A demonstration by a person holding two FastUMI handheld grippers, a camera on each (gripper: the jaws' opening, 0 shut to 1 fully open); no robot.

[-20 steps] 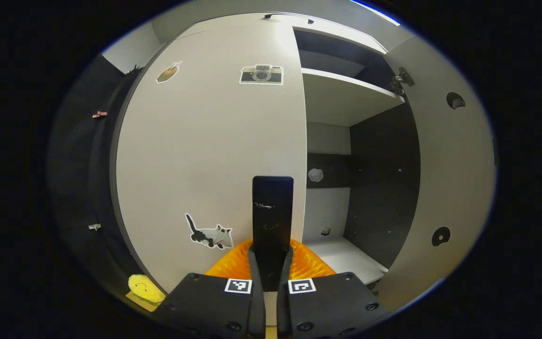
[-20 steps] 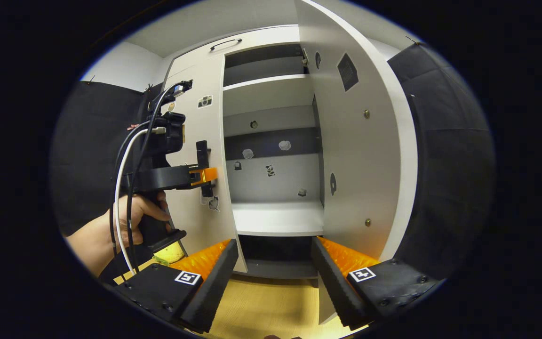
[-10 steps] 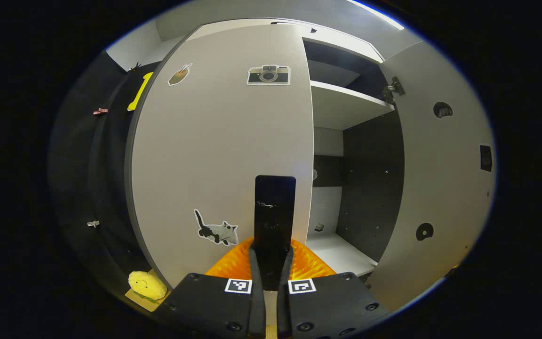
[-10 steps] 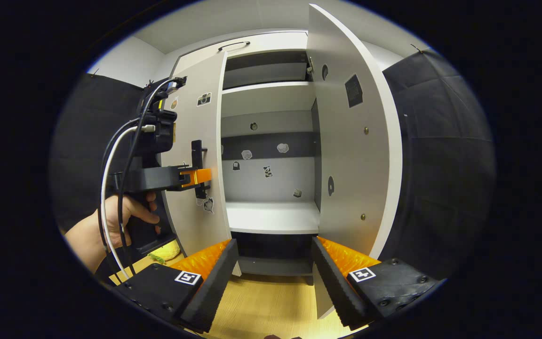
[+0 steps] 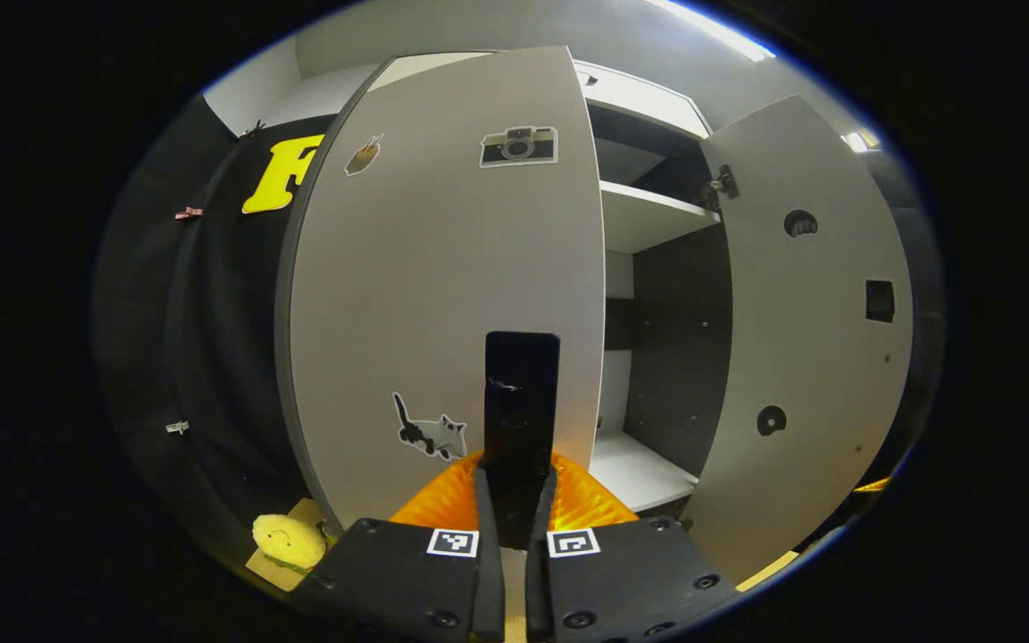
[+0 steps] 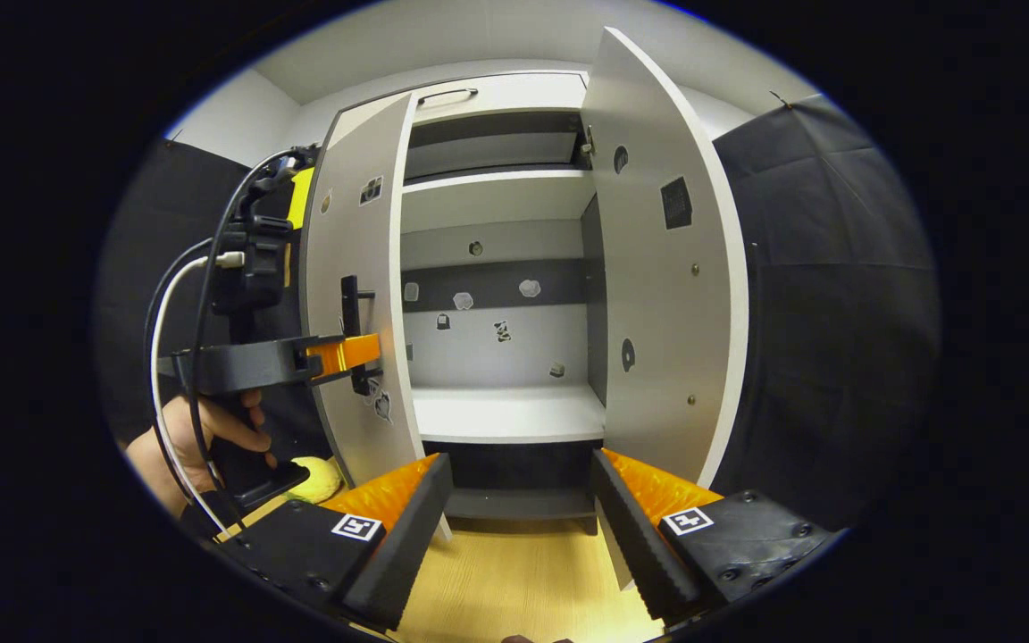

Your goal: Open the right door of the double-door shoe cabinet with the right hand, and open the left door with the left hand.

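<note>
Double-door shoe cabinet (image 6: 497, 415) with both doors off the frame. In the left gripper view we see the left gripper (image 5: 515, 500) with its jaws drawn almost together, both fingers pressing on the dark upright handle (image 5: 521, 402) of the left door (image 5: 443, 295); in the right gripper view the same grip appears at the far left, a hand (image 6: 202, 433) holding that tool. Compared with one second ago, the left door has swung further out: its free edge now stands clear of the frame, and more of the booth wall shows beyond its hinge side. The right door (image 6: 666, 295) stands wide open at the right, as before. The right gripper (image 6: 519, 527) hangs near the floor (image 6: 514, 589) before the open compartment, jaws spread wide and holding nothing. We judge the right-door step done and the left-door pull well advanced, with some swing left to match the right door.
</note>
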